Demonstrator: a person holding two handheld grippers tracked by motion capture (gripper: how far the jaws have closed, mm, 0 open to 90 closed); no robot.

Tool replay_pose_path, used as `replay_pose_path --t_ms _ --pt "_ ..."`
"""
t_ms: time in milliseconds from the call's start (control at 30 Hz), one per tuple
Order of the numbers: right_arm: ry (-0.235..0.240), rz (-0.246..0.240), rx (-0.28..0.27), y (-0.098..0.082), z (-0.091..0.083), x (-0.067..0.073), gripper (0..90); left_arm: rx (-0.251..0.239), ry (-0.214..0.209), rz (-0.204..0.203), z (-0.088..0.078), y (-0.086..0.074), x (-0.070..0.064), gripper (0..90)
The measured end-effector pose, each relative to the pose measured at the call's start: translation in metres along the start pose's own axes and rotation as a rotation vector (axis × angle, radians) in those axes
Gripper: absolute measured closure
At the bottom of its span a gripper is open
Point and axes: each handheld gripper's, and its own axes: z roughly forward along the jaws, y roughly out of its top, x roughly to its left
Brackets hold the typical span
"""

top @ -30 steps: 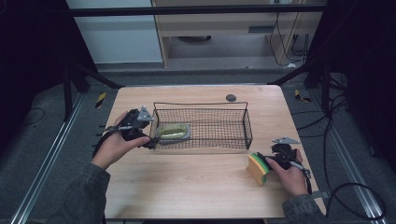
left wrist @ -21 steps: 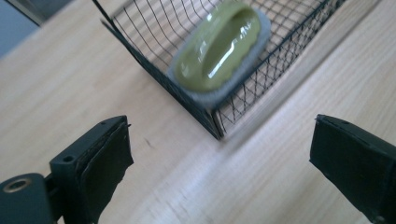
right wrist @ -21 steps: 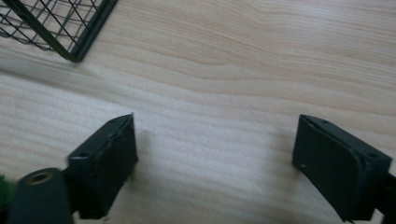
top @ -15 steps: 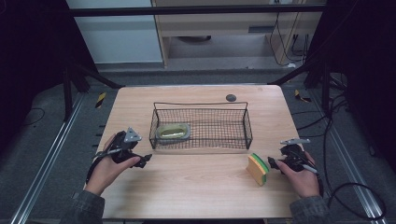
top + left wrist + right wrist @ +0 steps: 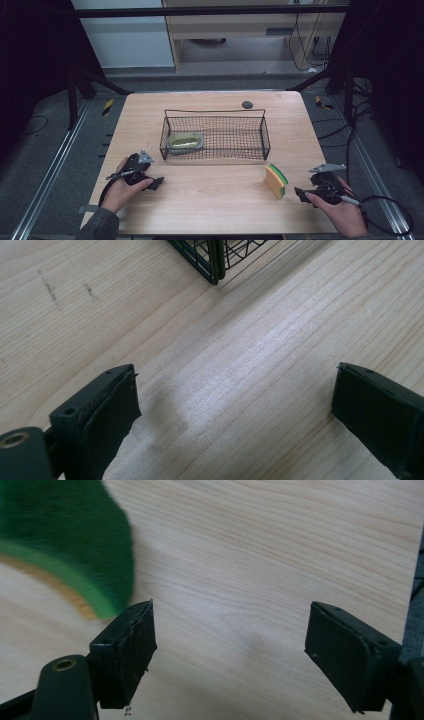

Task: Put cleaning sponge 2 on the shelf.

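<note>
A yellow sponge with a green scrub face [image 5: 276,181] stands on edge on the wooden table, right of centre. Its green side shows blurred at the upper left of the right gripper view [image 5: 65,535]. My right gripper [image 5: 299,191] [image 5: 231,607] is to the right of the sponge and apart from it. Its jaws have just been closing a little but stand open, with bare wood between them. My left gripper [image 5: 159,182] [image 5: 235,372] sits low over the table at the front left, open and holding nothing. The black wire basket [image 5: 235,137] is just beyond it, its corner [image 5: 215,260] visible.
An olive-yellow item [image 5: 185,142] lies in the basket's left end. A small dark round object [image 5: 247,104] sits on the table behind the basket. The table edge [image 5: 417,580] is close on the right of the right gripper.
My left hand came away from the basket's left end, down toward the table's front. My right gripper drew back to the right, away from the sponge, which stays standing.
</note>
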Motion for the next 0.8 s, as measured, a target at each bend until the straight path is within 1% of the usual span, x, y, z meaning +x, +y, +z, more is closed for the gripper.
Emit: replay_pose_path --t_ms 67,133,233,267,300,333,400,433,500,533,567,600,667,700,733,767,800 --pt "0.018 -0.011 0.003 0.001 -0.004 0.006 20.0 -0.011 -0.002 -0.018 0.003 -0.001 0.000 3.9" --pt "0.030 -0.030 0.016 0.004 -0.008 0.013 19.7 -0.017 -0.015 -0.034 0.005 -0.002 0.001 2.1" --pt "0.042 -0.066 0.031 0.008 -0.013 0.024 20.1 -0.030 -0.030 -0.064 0.007 -0.003 0.002 1.6" --pt "0.056 -0.088 0.046 0.013 -0.016 0.032 20.4 -0.034 -0.035 -0.067 0.007 -0.004 0.003 0.7" --pt "0.056 -0.088 0.046 0.013 -0.016 0.032 20.4 -0.035 -0.039 -0.070 0.007 -0.004 0.003 0.7" --pt "0.054 -0.112 0.057 0.017 -0.019 0.037 20.4 -0.037 -0.045 -0.081 0.008 -0.005 0.004 0.0" --pt "0.056 -0.118 0.061 0.019 -0.020 0.039 20.5 -0.051 -0.045 -0.080 0.009 -0.007 0.006 0.0" --pt "0.058 -0.130 0.064 0.023 -0.022 0.041 20.6 -0.059 -0.040 -0.083 0.009 -0.008 0.006 0.0" --pt "0.061 -0.144 0.074 0.028 -0.024 0.044 21.5 -0.082 -0.032 -0.097 0.010 -0.009 0.005 0.0" --pt "0.064 -0.157 0.083 0.036 -0.025 0.047 22.1 -0.104 -0.025 -0.101 0.011 -0.010 0.004 0.0" --pt "0.064 -0.157 0.083 0.036 -0.025 0.047 22.1 -0.104 -0.025 -0.101 0.011 -0.010 0.004 0.0" --pt "0.066 -0.162 0.087 0.039 -0.026 0.048 22.6 -0.117 -0.024 -0.102 0.012 -0.011 0.005 0.0" --pt "0.071 -0.174 0.100 0.050 -0.024 0.051 23.5 -0.135 -0.023 -0.105 0.013 -0.012 0.005 0.0" --pt "0.071 -0.174 0.100 0.050 -0.024 0.051 23.6 -0.143 -0.022 -0.108 0.013 -0.013 0.005 0.0" --pt "0.073 -0.178 0.106 0.054 -0.024 0.052 23.7 -0.154 -0.020 -0.109 0.014 -0.014 0.005 0.0" --pt "0.071 -0.185 0.113 0.057 -0.023 0.053 23.8 -0.157 -0.019 -0.110 0.014 -0.014 0.005 0.0" --pt "0.071 -0.195 0.123 0.065 -0.021 0.055 24.4 -0.157 -0.019 -0.110 0.014 -0.014 0.005 0.0"
